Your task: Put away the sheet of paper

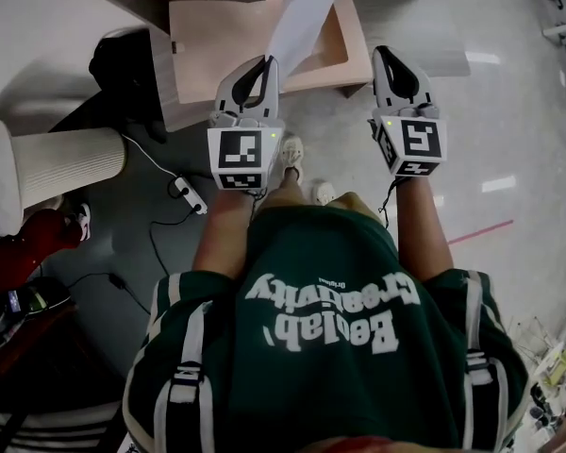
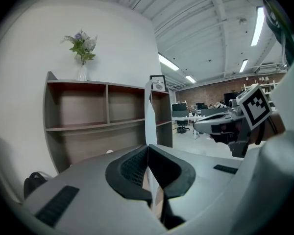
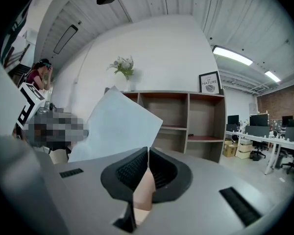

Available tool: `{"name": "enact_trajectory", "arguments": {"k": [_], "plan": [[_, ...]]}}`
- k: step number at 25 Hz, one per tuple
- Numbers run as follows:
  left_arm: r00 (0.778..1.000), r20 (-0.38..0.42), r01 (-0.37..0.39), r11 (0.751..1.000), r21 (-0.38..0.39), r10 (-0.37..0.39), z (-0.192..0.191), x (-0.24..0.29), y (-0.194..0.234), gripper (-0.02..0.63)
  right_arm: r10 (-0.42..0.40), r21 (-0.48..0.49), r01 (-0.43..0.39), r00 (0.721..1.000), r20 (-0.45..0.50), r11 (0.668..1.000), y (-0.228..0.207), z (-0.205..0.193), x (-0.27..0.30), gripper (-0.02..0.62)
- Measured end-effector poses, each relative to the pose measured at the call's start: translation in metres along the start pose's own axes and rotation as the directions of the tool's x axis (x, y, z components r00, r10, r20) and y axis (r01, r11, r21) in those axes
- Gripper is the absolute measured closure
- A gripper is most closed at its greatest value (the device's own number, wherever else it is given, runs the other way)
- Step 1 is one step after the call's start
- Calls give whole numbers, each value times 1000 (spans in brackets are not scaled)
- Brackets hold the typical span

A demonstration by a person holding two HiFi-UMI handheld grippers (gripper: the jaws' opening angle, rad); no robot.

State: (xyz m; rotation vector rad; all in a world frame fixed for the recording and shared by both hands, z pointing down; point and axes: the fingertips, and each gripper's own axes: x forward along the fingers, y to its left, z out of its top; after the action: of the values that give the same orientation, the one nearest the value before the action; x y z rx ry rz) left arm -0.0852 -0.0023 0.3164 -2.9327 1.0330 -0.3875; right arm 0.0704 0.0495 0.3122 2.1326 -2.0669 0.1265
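Facing wooden shelves, forearms outstretched, left gripper pinching the sheet of paper, right gripper pressed together, empty.

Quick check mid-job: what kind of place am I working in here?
Probably an open-plan office. It has rows of desks carrying monitors, long ceiling strip lights and a wooden shelf unit.
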Motion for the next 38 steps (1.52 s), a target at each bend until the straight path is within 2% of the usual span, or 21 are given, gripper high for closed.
{"name": "enact_trajectory", "arguments": {"k": [7, 14, 17, 20, 23, 25, 28, 32, 38], "plan": [[994, -21, 106, 994, -16, -106, -6, 33, 13, 588, -32, -5, 32, 999, -26, 999, -2, 1, 43, 558], [966, -19, 258, 964, -65, -259, -7, 48, -5, 588, -66, -3, 66, 997, -44, 998, -4, -1, 65, 558], [945, 2, 323, 936, -140, -326, -5, 54, -10, 588, -84, -6, 84, 995, -51, 996, -6, -1, 69, 558], [926, 26, 369, 892, -261, -375, -7, 63, -6, 588, -102, -8, 101, 993, -57, 995, -9, -1, 75, 558], [925, -1, 355, 866, -353, -380, -30, 78, 7, 588, -122, -13, 122, 990, -70, 993, -11, -4, 79, 558], [926, -54, 328, 867, -374, -374, -51, 91, 15, 588, -133, -19, 132, 988, -77, 991, -12, -5, 81, 558], [928, -135, 281, 888, -363, -349, -82, 113, 25, 588, -150, -26, 148, 985, -89, 989, -15, -8, 84, 558], [914, -248, 245, 925, -292, -320, -119, 139, 33, 588, -165, -32, 163, 981, -102, 986, -17, -11, 93, 558], [891, -351, 223, 952, -212, -287, -147, 159, 38, 588, -166, -30, 164, 980, -108, 986, -17, -14, 107, 558]]}}
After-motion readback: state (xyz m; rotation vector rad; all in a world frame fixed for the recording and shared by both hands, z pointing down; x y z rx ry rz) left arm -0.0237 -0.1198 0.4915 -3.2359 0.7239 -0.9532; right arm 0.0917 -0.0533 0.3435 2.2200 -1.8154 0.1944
